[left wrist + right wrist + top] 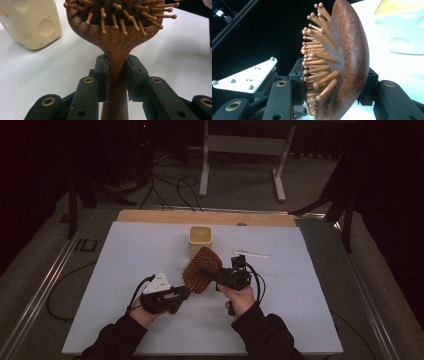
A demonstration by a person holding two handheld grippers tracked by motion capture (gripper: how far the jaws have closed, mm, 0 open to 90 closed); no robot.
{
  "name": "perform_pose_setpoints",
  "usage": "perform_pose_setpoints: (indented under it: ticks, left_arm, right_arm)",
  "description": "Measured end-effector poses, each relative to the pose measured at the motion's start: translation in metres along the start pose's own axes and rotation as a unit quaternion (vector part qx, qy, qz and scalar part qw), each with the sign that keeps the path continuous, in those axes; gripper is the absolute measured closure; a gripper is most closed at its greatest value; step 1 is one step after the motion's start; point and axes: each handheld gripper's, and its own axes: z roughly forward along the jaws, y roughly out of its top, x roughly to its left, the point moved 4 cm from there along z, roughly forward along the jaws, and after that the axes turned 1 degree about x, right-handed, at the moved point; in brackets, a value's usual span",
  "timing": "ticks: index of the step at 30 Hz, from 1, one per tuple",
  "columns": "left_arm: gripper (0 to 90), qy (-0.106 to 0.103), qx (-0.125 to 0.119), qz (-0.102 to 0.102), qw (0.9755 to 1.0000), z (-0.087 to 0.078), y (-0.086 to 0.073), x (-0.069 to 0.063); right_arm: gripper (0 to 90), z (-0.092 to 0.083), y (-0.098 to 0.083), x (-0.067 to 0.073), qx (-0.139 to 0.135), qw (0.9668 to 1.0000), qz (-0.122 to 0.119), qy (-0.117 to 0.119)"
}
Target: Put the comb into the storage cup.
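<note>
The left gripper [117, 75] is clamping the wooden hairbrush [201, 269] by its handle, while the right gripper [334, 82] is closing on its bristled head, holding it above the white table [130, 265] near a cream container [200, 239].

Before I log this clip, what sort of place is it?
Probably a lab or studio recording bay, not a home: a table under a plain white sheet, loose cables across the carpet, a bare metal stand behind, and dark surroundings.

One hairbrush [202, 269], one cream cup [200, 240], two tongs.
</note>
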Motion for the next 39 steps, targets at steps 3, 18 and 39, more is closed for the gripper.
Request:
perform_pose_setpoints:
  ticks: [3, 18, 39]
  left_arm:
    - [73.8, -0.001, -0.003, -0.004, 1.0, 0.0, 0.001, -0.001]
    - [46.8, -0.018, -0.001, -0.038, 0.9991, -0.001, 0.001, 0.003]
    - [6.5, -0.024, 0.013, -0.034, 0.999, -0.009, -0.002, 0.005]
  right_arm:
    - [52.4, -0.001, 0.001, 0.0, -0.004, 1.0, -0.002, 0.0]
    - [52.5, -0.016, 0.016, 0.005, -0.019, 0.9991, -0.037, -0.012]
    - [52.5, -0.033, 0.031, 0.01, -0.028, 0.9975, -0.063, -0.013]
